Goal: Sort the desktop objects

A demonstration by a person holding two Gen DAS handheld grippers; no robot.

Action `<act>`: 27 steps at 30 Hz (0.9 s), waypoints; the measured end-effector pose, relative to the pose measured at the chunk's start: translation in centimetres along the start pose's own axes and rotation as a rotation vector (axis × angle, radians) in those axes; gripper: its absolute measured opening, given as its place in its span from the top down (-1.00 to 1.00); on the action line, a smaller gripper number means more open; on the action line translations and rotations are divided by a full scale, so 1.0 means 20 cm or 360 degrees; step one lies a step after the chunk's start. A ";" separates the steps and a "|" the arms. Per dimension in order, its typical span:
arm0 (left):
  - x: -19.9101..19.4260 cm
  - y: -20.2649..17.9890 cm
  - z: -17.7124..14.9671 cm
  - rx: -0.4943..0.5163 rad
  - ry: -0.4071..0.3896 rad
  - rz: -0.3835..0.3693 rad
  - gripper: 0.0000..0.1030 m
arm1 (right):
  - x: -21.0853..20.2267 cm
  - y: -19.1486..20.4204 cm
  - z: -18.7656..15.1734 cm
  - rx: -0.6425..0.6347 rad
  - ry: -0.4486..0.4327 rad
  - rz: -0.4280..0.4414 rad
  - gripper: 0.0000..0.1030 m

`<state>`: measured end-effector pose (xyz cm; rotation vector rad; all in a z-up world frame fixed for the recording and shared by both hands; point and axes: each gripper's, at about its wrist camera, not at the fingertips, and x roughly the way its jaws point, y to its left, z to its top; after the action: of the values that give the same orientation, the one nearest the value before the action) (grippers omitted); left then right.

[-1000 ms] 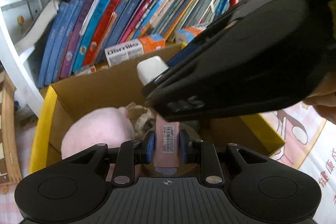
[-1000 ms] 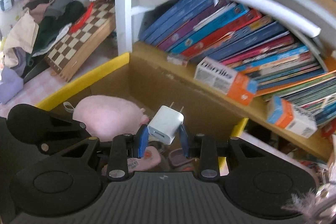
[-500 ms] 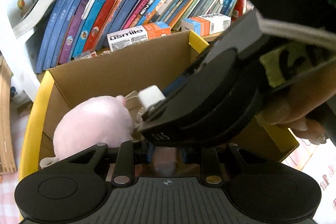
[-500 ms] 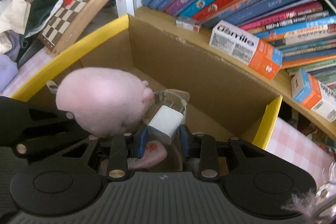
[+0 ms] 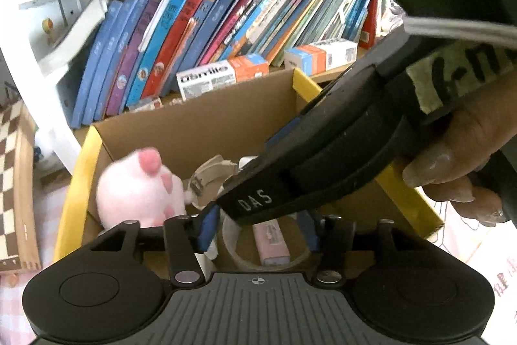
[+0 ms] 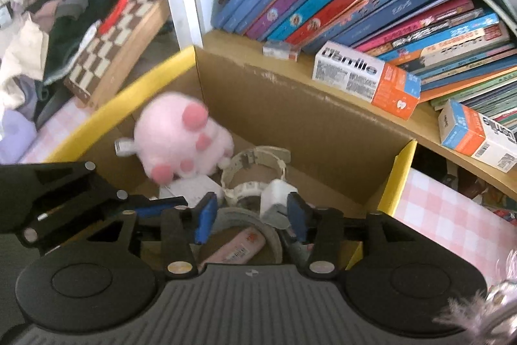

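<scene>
In the cardboard box [image 6: 290, 105]: sorted items under both open claws.
The pink plush [image 6: 181, 138] lies at 10 o'clock, the white watch [image 6: 255, 170] mid-box, the tape roll [image 6: 248, 222] ringing the pink eraser [image 6: 236, 249]. Half a second ago the right claw [image 6: 250, 217] pinched the white charger [image 6: 274, 202]; now it gapes, charger loose beside its 3 o'clock finger. The left claw [image 5: 257, 231] has spread too, eraser dropped.

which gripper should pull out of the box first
Right, probably. The right gripper is open, with the white charger lying in the cardboard box. Its body crosses above the left gripper, also open, so the left looks blocked until the right lifts.
</scene>
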<state>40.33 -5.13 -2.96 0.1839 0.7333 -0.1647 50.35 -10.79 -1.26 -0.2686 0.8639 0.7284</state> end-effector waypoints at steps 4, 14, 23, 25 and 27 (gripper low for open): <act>-0.07 -0.02 -0.01 0.0012 -0.0053 0.0015 -0.25 | -0.10 0.02 0.00 0.0034 -0.0090 -0.0004 -0.11; -0.26 0.00 -0.05 -0.0030 -0.0160 0.0089 -0.50 | -0.33 0.04 -0.04 0.0124 -0.0296 -0.0029 -0.30; -0.48 0.05 -0.15 -0.0119 -0.0253 0.0139 -0.56 | -0.55 0.12 -0.18 0.0142 -0.0423 -0.0110 -0.36; -0.54 0.07 -0.17 -0.0143 -0.0281 0.0143 -0.58 | -0.61 0.14 -0.23 0.0150 -0.0449 -0.0148 -0.38; -0.61 0.09 -0.20 -0.0166 -0.0309 0.0141 -0.61 | -0.66 0.17 -0.28 0.0167 -0.0470 -0.0181 -0.40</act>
<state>29.19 -1.54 2.59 0.0992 0.5377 -0.0586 38.97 -17.27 5.54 -0.1115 0.5985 0.5965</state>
